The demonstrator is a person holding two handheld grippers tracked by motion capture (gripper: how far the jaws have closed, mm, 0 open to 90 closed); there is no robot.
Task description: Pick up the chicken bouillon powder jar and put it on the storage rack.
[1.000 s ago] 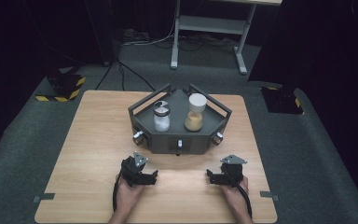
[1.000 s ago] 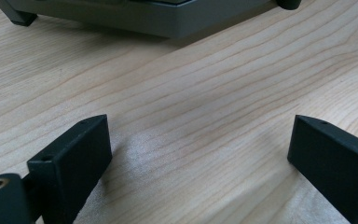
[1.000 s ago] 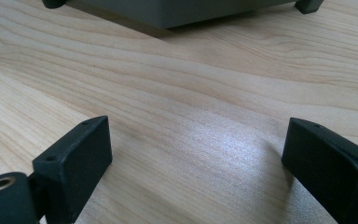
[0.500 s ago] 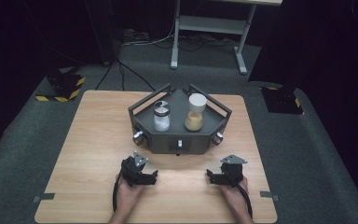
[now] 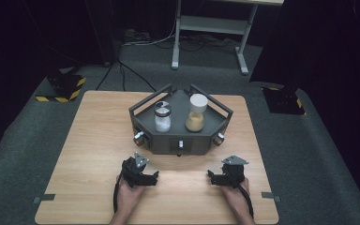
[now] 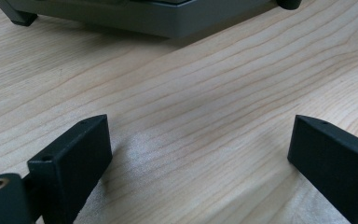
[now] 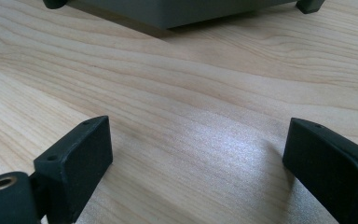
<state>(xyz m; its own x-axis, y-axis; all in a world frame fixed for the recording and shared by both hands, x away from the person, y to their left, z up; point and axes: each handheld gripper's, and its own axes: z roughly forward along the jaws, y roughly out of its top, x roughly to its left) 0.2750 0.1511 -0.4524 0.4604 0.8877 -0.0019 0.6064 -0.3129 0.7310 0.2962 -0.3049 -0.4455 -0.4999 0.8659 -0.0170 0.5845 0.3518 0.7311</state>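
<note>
- Both the left gripper (image 5: 153, 176) and the right gripper (image 5: 213, 176) are rested on the wooden table (image 5: 89, 140), jaws spread wide with nothing between them
- The salt shaker (image 5: 162, 117) and the sand timer (image 5: 196, 113) are seen upright on the grey tray stand (image 5: 180, 140), just beyond the grippers
- A slow, level approach is advised, so that neither upright piece is tipped

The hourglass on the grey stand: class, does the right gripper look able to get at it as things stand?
Probably yes. The right gripper rests open on the table, with bare wood between it and the stand. The hourglass stands above the low front wall, apart from the jar.
</note>
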